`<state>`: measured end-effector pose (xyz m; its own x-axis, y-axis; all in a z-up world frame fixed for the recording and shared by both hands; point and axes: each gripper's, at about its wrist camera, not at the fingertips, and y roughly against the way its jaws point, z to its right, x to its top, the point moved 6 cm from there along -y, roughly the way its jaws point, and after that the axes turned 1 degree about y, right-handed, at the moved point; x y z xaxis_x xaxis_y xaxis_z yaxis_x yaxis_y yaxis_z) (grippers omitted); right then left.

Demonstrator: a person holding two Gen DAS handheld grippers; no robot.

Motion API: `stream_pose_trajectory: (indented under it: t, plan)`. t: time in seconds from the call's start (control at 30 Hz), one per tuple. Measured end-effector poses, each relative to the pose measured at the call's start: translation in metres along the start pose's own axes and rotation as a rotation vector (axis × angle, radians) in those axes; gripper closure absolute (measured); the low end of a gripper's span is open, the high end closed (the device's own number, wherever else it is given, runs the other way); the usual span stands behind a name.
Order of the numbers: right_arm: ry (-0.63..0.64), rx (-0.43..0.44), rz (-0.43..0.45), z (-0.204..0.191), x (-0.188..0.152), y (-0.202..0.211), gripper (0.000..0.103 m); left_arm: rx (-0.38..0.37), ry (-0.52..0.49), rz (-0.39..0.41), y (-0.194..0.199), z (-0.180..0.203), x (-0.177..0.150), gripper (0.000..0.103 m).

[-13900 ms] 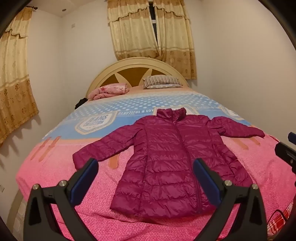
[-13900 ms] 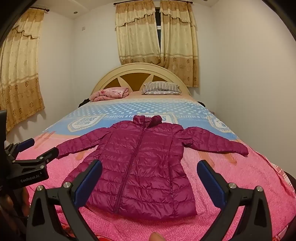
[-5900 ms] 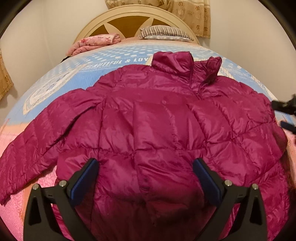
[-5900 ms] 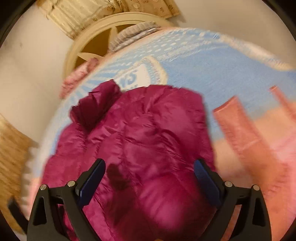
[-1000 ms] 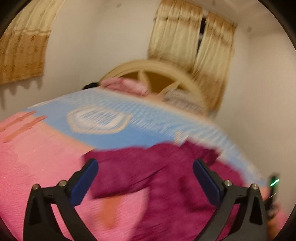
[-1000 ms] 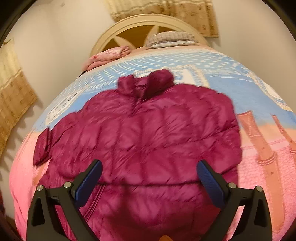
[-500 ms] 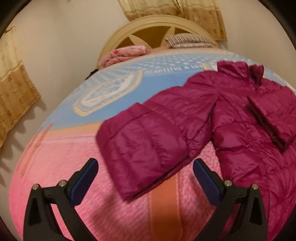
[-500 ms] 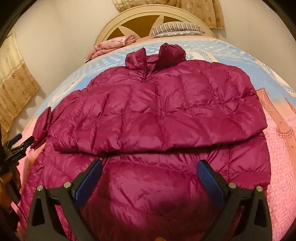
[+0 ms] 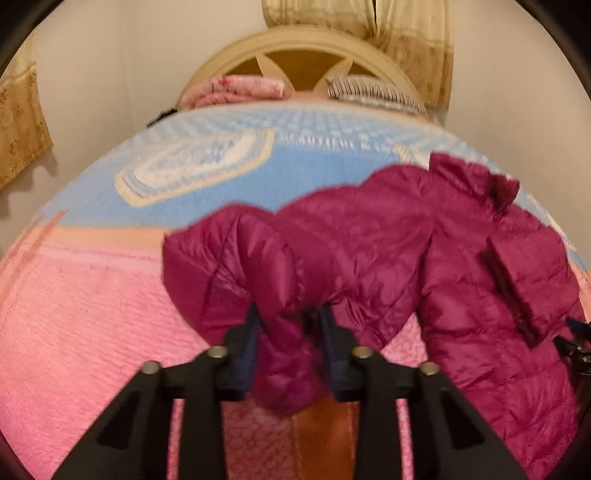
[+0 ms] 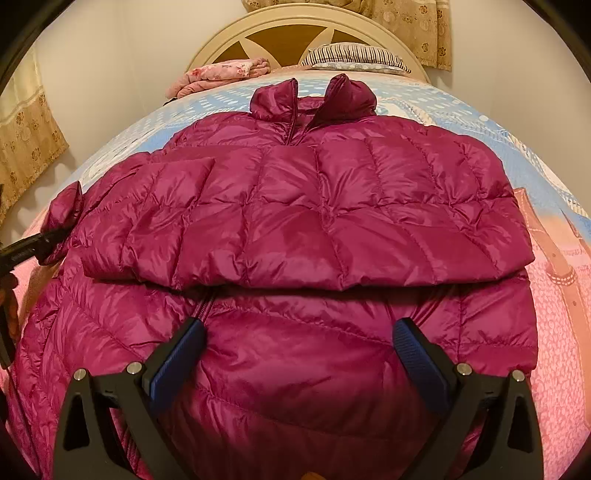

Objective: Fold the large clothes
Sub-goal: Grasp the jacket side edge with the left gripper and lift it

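Left tongs (image 9: 286, 325) closing, blue pads pinching the cuff end of the jacket's sleeve (image 9: 258, 280), puffy magenta fabric bunched between them and bulging out below. Beyond the pinch, sleeve running away toward the shoulder, lifted a little off the pink part of the bedspread (image 9: 92, 314). Seen from the right wrist view, same tongs at the far left edge, black finger tip at the cuff (image 10: 64, 218).

Right tongs (image 10: 297, 347) spread wide, holding nothing, poised above the lower front of the jacket (image 10: 295, 387), near the zip line. Whether the pads touch the fabric: cannot tell.

Magenta quilted jacket lying front up across the bed, collar (image 10: 314, 96) toward the headboard (image 10: 306, 33). Other sleeve already folded flat across the chest, forming a broad band (image 10: 332, 221) from the right shoulder over to the left side.

Further out: blue and pink patterned bedspread, a folded pink blanket (image 10: 221, 75) and a striped pillow (image 10: 354, 55) at the head of the bed, yellow curtains (image 10: 406, 26) behind the headboard.
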<state>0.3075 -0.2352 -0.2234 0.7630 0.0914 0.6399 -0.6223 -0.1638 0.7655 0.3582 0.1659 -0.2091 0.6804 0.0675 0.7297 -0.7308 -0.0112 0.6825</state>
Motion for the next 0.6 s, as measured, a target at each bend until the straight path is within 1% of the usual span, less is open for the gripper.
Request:
stream_pose_trajectory:
  t: [0.03,0.07,0.1,0.13,0.3,0.4,0.43,0.5,0.6]
  plan:
    - [-0.001,0.001,0.000,0.000,0.000,0.000,0.001,-0.007,0.010,0.020,0.007,-0.002,0.002,0.078]
    - [-0.001,0.001,0.000,0.000,0.000,0.000,0.001,-0.021,0.024,0.051,0.018,-0.004,0.005,0.083]
    - [0.001,-0.001,-0.001,-0.001,0.000,0.000,0.001,-0.027,0.029,0.070,0.023,-0.004,0.010,0.084]
    - [0.002,-0.003,-0.001,-0.001,-0.001,0.000,0.001,-0.036,0.035,0.089,0.028,-0.005,0.014,0.085]
    - [0.003,-0.003,-0.001,0.000,-0.001,0.000,0.001,-0.130,0.094,0.205,0.065,-0.003,0.043,0.087]
    - [0.005,-0.004,-0.001,0.000,-0.001,0.000,0.001,-0.185,0.065,0.264,0.090,0.020,0.060,0.087]
    - [0.004,-0.003,-0.001,0.000,-0.001,0.000,0.001,-0.197,0.057,0.272,0.093,0.025,0.065,0.087]
    - [-0.003,0.005,0.001,0.000,-0.001,0.001,0.001,-0.237,0.027,0.291,0.103,0.049,0.075,0.087]
    - [-0.040,0.038,0.024,0.005,0.002,0.010,0.001,-0.280,-0.014,0.309,0.111,0.078,0.087,0.087]
